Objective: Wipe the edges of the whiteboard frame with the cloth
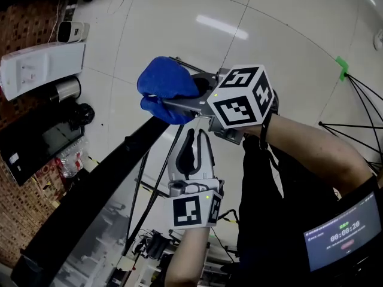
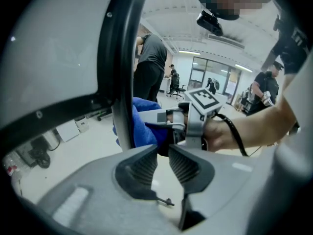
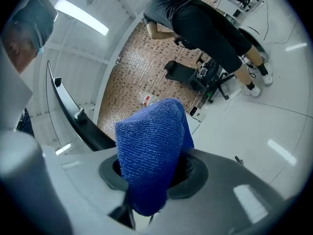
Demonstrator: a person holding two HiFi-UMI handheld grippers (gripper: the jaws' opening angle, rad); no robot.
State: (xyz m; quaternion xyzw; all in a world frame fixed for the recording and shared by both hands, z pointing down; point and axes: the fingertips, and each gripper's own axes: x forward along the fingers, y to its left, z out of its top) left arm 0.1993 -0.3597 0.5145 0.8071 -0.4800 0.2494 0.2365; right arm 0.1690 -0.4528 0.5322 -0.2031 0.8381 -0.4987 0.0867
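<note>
My right gripper [image 1: 175, 100] is shut on a blue cloth [image 1: 164, 82], which bulges out past its jaws [image 3: 146, 155]. The cloth [image 2: 145, 124] sits right beside the whiteboard's black frame [image 2: 120, 62]; I cannot tell whether they touch. That frame [image 1: 90, 190] runs diagonally from the cloth down to the lower left, edging the glossy board [image 1: 99, 235]. My left gripper [image 1: 196, 131] points toward the right gripper from just below it. Its jaws [image 2: 164, 155] stand a narrow gap apart with nothing between them. The frame also shows at the left in the right gripper view [image 3: 68, 111].
A white box [image 1: 42, 64], a metal flask [image 1: 63, 89], a dark monitor [image 1: 36, 142] and a water bottle [image 1: 69, 160] lie at the left by the brick wall. Thin black stand legs [image 1: 359, 112] and green tape [image 1: 341, 64] are at the right. People [image 2: 151, 67] stand behind.
</note>
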